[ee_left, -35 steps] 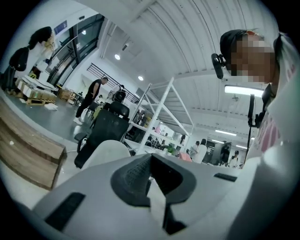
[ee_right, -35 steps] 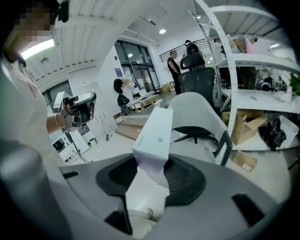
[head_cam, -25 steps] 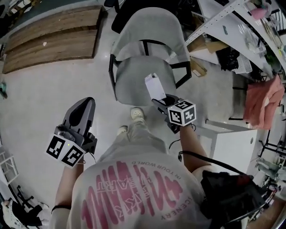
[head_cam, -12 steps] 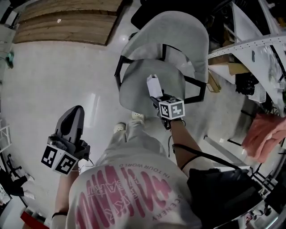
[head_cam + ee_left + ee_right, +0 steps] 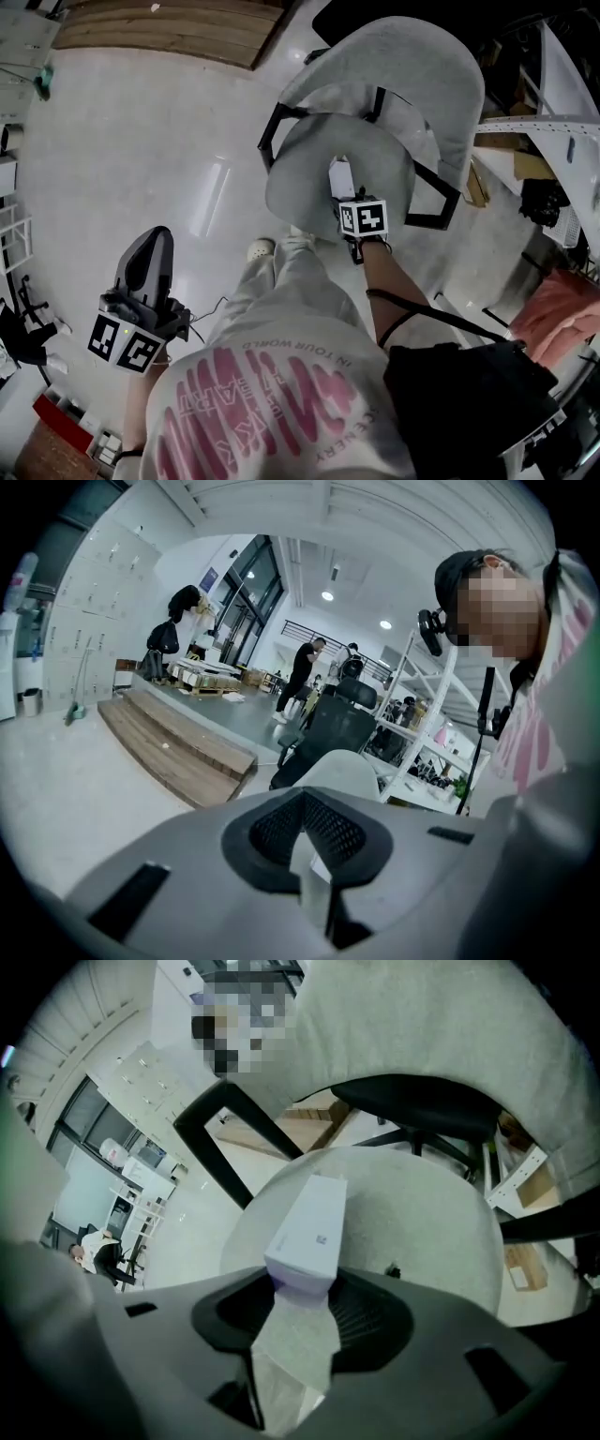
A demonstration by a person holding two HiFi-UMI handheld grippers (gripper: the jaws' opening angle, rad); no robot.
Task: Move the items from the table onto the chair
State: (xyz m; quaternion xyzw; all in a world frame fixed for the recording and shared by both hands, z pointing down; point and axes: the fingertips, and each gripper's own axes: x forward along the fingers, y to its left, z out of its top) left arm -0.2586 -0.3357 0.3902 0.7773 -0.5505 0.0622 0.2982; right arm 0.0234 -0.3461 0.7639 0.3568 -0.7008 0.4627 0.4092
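Note:
A grey chair stands in front of me, with its seat point(image 5: 300, 178) below its curved backrest point(image 5: 422, 66). My right gripper point(image 5: 346, 197) is shut on a long white box point(image 5: 340, 176) and holds it low over the middle of the seat, pointing steeply down. In the right gripper view the white box point(image 5: 307, 1232) sticks out from between the jaws of the right gripper point(image 5: 302, 1283), with the seat point(image 5: 422, 1213) right behind it; whether the box touches the seat I cannot tell. My left gripper point(image 5: 157, 234) hangs at my left side over the floor, shut with nothing in it; the left gripper point(image 5: 302, 799) shows the same in its own view.
A wooden platform point(image 5: 169, 33) lies on the floor at the far left. White shelving point(image 5: 562, 131) and a pink cloth point(image 5: 562, 309) stand to the right of the chair. My shoe point(image 5: 260, 249) is just before the seat. A black office chair point(image 5: 333, 728) stands farther off.
My right gripper has sunk with the white box from above the seat's front to low over the seat's middle. The left gripper has barely shifted at my side.

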